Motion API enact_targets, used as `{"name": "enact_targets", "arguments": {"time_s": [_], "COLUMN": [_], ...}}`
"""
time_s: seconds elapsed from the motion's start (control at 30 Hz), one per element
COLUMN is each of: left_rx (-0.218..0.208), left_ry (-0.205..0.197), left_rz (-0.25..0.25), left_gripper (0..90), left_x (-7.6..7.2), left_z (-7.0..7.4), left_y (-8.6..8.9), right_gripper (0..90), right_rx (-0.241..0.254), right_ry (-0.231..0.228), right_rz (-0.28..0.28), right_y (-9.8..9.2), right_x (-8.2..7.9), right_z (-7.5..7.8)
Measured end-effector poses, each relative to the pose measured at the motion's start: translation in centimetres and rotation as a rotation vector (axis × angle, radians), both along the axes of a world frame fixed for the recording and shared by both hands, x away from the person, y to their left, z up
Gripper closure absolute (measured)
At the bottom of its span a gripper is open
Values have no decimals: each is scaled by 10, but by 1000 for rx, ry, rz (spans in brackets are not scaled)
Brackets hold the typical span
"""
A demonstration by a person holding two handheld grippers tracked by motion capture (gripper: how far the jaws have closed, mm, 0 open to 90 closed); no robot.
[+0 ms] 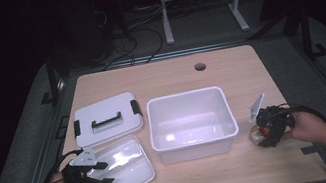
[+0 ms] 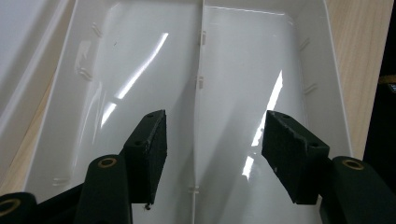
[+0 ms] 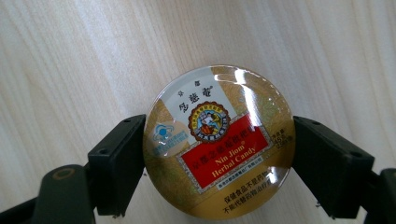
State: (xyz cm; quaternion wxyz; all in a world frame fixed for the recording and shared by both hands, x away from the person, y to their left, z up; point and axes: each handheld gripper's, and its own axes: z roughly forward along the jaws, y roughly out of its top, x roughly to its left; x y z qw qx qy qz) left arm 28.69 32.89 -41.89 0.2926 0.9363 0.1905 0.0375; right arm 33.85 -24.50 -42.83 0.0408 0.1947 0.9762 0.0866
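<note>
On the wooden counter (image 1: 168,78) there is one round candy tin (image 3: 218,142), one deep white bin (image 1: 192,123), one shallow divided white tray (image 1: 115,178) and one white lid with a black handle (image 1: 106,119). The tin lies at the lower right of the high view, right of the bin. The right gripper (image 1: 268,131) has its jaws clamped on the two sides of the tin, pads touching its rim. The left gripper (image 1: 95,174), at the lower left, hovers over the tray with jaws apart, holding nothing.
</note>
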Motion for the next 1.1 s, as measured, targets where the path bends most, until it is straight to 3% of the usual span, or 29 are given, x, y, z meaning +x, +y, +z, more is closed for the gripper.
{"name": "enact_targets", "arguments": {"time_s": [0.23,0.4,0.57,0.6,0.63,0.87,1.1], "left_rx": [-2,0,-13,-13,-11,-8,-14], "left_ry": [10,8,23,23,17,17,21], "left_rz": [0,-4,5,5,6,12,16], "left_gripper": [381,374,368,367,357,335,322], "left_x": [2,2,1,1,1,0,0], "left_z": [-2,0,1,1,1,0,0], "left_y": [-4,-3,0,0,1,2,2], "right_gripper": [207,207,207,207,207,207,207], "right_rx": [-32,-43,-88,-88,-95,-75,-98], "right_ry": [-35,-70,-100,-100,-110,-124,-132], "right_rz": [45,92,133,133,144,175,235], "right_y": [0,8,15,15,17,23,40], "right_x": [-1,-3,-6,-6,-6,-4,-4], "right_z": [20,49,74,74,84,111,136]}}
